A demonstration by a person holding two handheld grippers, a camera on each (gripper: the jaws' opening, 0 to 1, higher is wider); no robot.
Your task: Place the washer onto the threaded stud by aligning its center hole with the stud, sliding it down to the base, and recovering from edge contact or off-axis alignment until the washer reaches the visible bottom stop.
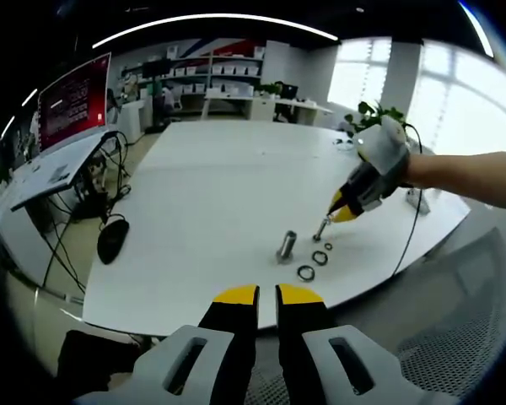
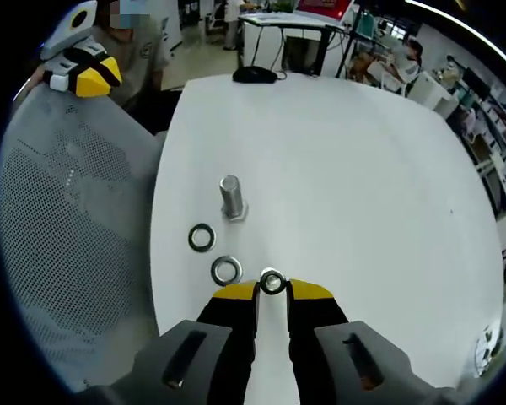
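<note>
A short threaded stud [image 2: 230, 198] stands upright on the white table [image 2: 363, 169]; in the left gripper view the stud [image 1: 287, 245] is near the table's front edge. My right gripper [image 2: 272, 291] is shut on a washer [image 2: 272, 281] held at its yellow tips, just short of the stud. Two loose washers [image 2: 201, 237] [image 2: 226, 270] lie flat beside the stud. In the left gripper view a gloved hand holds the right gripper [image 1: 341, 211] tilted down, just right of the stud. My left gripper [image 1: 267, 295] hangs back off the table edge, its jaws together with nothing between them.
A grey mesh chair [image 2: 67, 219] sits against the table's near edge. A black mouse [image 2: 255, 75] lies at the far end of the table. A cable [image 1: 417, 224] drapes over the right edge. Desks, a red screen [image 1: 74, 99] and shelves stand beyond.
</note>
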